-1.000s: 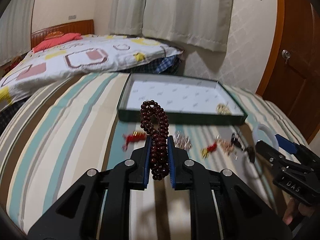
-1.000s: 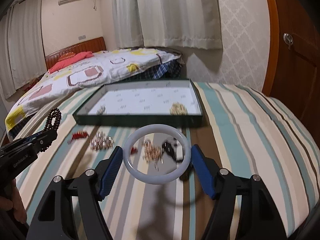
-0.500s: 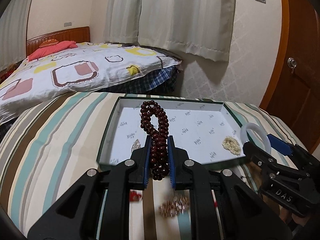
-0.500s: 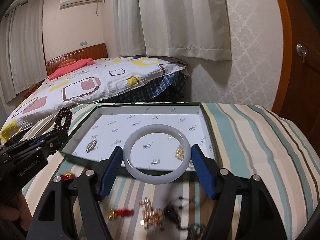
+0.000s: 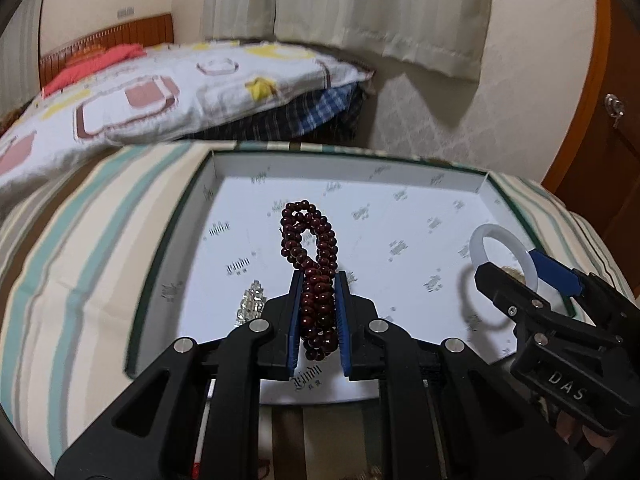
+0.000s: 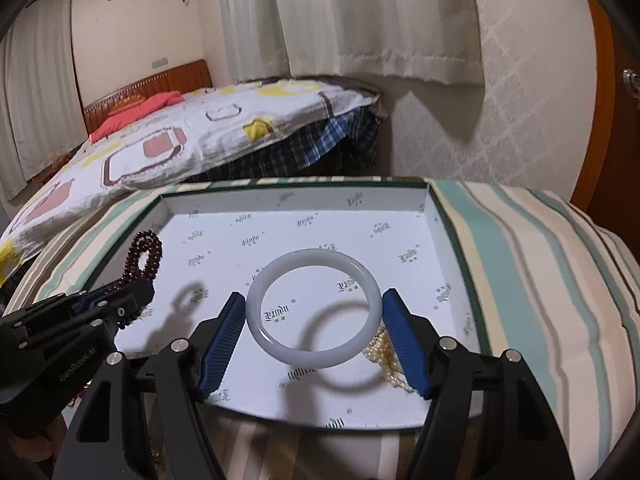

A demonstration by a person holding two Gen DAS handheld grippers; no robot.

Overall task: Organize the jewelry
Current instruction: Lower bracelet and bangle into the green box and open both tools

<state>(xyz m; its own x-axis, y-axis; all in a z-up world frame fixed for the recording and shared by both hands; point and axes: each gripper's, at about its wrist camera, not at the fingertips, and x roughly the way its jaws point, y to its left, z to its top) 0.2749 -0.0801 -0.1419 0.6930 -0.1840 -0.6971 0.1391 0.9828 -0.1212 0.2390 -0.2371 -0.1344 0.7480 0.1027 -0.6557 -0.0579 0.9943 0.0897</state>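
Note:
My left gripper (image 5: 318,276) is shut on a dark red bead bracelet (image 5: 310,240) and holds it above the left middle of the green box (image 5: 172,236) with a white printed lining. My right gripper (image 6: 314,298) is shut on a pale white bangle (image 6: 314,344) and holds it level over the box's (image 6: 466,280) right part. The bangle also shows in the left wrist view (image 5: 486,236), the bead bracelet in the right wrist view (image 6: 146,254). A silver piece (image 5: 250,304) lies in the box at the left, a gold chain (image 6: 386,354) at the right.
The box rests on a striped cloth (image 6: 540,264). A bed with a patterned quilt (image 5: 160,92) stands behind it, then curtains (image 6: 360,12) and a wall. A wooden door (image 5: 600,120) is at the right.
Both grippers have moved forward from over the loose jewelry on the cloth to above the box interior, each still holding its piece. The box now fills the views.

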